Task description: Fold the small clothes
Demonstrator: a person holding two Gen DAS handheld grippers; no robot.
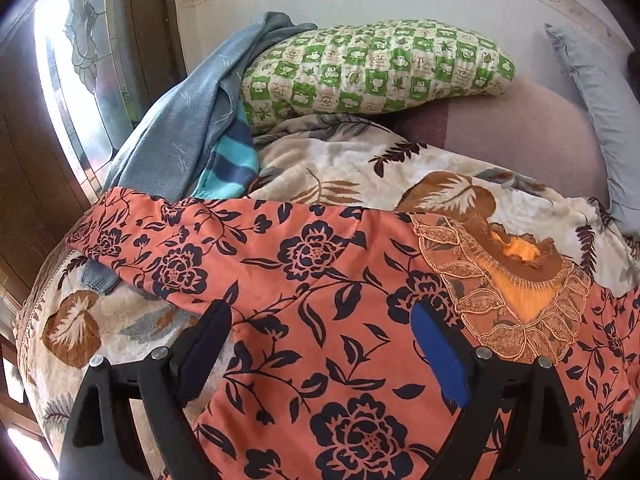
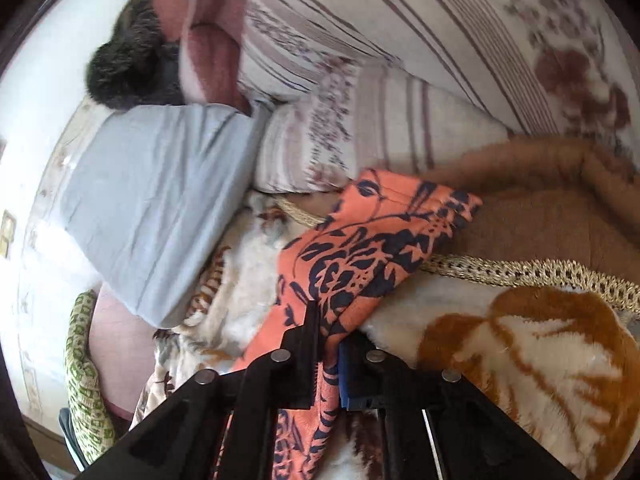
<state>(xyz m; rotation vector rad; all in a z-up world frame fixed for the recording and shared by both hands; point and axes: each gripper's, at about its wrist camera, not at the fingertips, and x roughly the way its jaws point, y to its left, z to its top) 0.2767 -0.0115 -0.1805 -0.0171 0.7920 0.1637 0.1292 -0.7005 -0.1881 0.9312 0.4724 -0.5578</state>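
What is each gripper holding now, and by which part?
Right gripper is shut on the orange floral garment, pinching its sleeve. Left gripper is open above the garment, holding nothing.

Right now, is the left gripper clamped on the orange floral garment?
No, the left gripper stands wide open above the orange floral garment, its fingers spread apart with cloth showing between them.

Orange floral garment (image 1: 320, 280) (lace collar) spread flat on bedding.

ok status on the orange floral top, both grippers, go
Left gripper open, hovering over orange floral top. Right gripper shut on a bunched fold of the top. Blue garments heaped beside it on the leaf-print blanket.
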